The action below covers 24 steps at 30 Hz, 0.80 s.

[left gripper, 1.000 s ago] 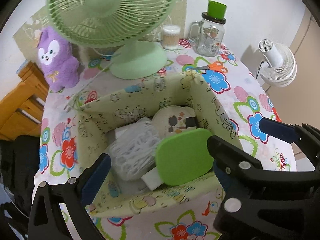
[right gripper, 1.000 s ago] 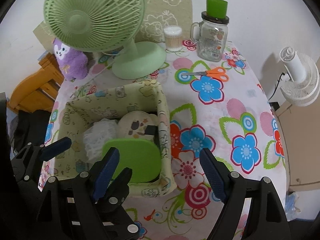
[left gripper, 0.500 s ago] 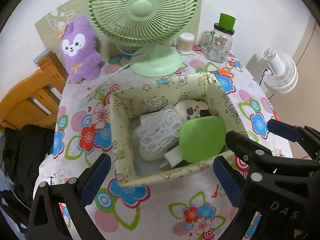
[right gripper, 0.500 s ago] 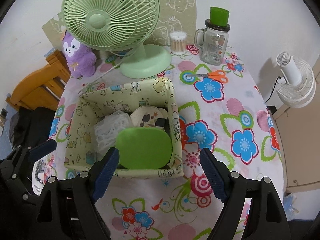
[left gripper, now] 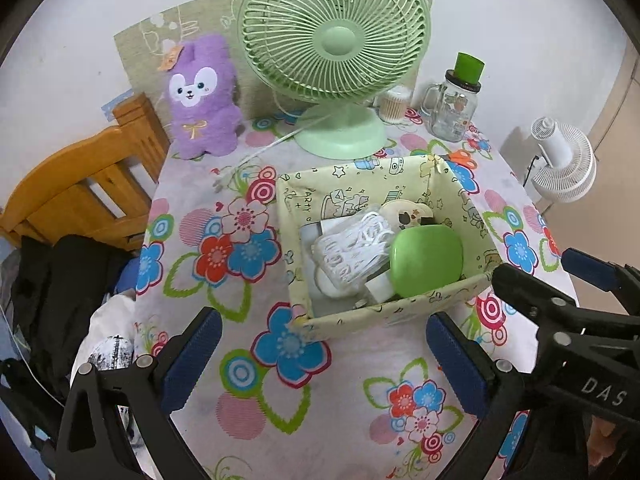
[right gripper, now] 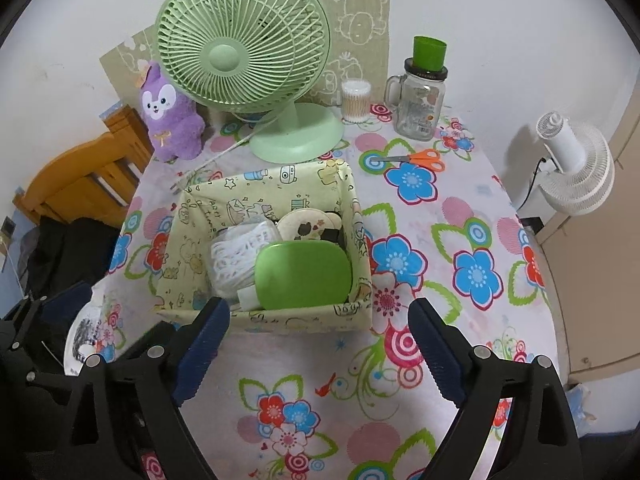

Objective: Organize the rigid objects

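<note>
Left gripper [left gripper: 320, 360] is hanging empty, fingers spread, having pulled back from the pale-yellow printed fabric box [right gripper: 264, 316] on the floral-clothed counter [right gripper: 440, 216]. The rounded green plastic case [right gripper: 304, 276] is now resting inside, against the box's near wall. Right gripper [right gripper: 320, 344] is likewise withdrawn, fingers spread. Placement appears complete; orange-handled scissors [right gripper: 416, 157] are remaining outside.

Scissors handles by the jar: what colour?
Orange scissors, clearest in the right wrist view, lying on the floral tablecloth.

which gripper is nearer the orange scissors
Right. The right gripper hangs open just short of the box, the orange scissors beyond it to its right; the left gripper is further left, also open.
</note>
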Tool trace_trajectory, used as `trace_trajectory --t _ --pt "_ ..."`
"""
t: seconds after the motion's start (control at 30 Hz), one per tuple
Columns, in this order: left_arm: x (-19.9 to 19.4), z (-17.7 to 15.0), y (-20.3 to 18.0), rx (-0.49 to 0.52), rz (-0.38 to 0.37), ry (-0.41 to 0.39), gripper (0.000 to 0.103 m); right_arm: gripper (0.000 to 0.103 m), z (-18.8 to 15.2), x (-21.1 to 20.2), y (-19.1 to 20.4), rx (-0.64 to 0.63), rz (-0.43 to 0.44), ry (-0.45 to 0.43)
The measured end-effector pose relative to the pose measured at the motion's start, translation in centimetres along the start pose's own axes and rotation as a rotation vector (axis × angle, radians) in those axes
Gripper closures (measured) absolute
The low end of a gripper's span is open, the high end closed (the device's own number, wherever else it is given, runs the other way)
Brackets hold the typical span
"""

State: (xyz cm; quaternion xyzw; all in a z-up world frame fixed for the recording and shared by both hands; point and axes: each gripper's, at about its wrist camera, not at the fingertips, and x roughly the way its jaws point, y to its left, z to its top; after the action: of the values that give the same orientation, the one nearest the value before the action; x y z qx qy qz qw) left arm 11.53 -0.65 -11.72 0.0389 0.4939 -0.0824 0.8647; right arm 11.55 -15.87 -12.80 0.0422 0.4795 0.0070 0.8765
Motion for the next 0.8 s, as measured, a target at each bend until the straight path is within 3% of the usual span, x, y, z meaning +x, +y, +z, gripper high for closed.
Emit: trace_trajectory --t 0.43,0.8 --pt "-4.3 -1.5 0.3 -0.082 0.006 -0.045 0.0 0.01 -1.1 -4.4 -1.4 0.006 0.005 -0.066" --pt "-9.9 -2.6 -0.6 -0.113 0.029 -0.127 0.0 0.01 -2.7 -9.7 -2.1 -0.071 0.016 -0.132"
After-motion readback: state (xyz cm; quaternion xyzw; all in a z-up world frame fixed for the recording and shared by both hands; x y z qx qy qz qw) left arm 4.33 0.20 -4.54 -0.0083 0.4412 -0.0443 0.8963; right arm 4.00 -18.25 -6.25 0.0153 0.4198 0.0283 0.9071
